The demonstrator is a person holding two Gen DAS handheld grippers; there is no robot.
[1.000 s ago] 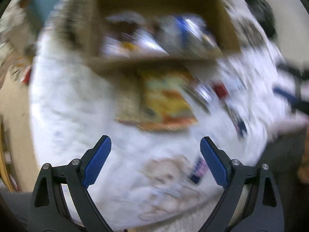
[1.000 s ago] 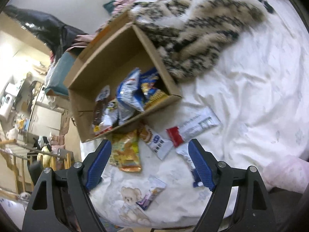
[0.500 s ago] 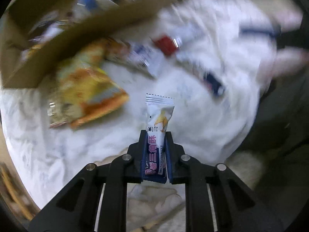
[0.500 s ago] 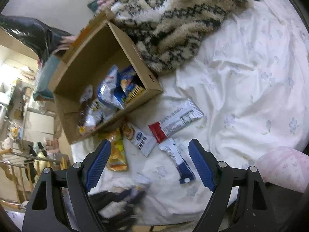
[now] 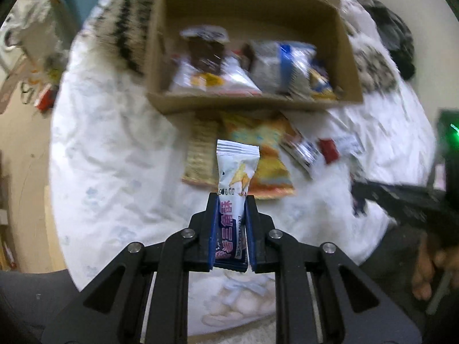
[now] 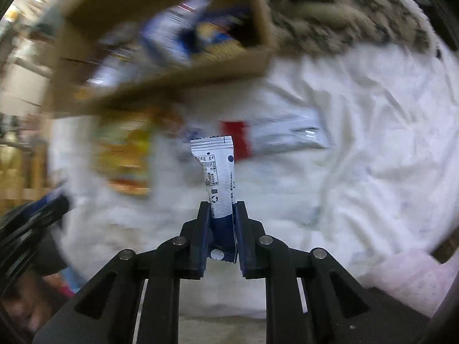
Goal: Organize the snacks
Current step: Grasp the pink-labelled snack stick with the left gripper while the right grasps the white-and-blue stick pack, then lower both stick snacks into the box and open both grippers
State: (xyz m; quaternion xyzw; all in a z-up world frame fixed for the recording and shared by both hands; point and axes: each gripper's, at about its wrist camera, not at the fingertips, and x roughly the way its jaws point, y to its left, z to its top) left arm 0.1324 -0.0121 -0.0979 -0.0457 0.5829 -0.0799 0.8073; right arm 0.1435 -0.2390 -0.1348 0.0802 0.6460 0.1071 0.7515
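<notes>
We hold a white snack bar point(image 5: 233, 189) clenched in our left gripper point(image 5: 231, 200), a blue-white sachet point(image 6: 218, 183) in our right gripper point(image 6: 219, 209), both above the bed point(image 6: 358, 143), short of the cardboard box point(image 5: 252, 104) rim.

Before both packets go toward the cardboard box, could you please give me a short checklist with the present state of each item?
1. Left tool shut on the white and purple packet: ok.
2. Right tool shut on the white and blue packet: ok.
3. Cardboard box open toward the tools: ok.
4. Free room inside the box: cannot tell; snacks fill its near side and the view is blurred.
5. Snacks left on the white sheet, such as the orange bag and the red-ended wrapper: not ok, not yet packed.
</notes>
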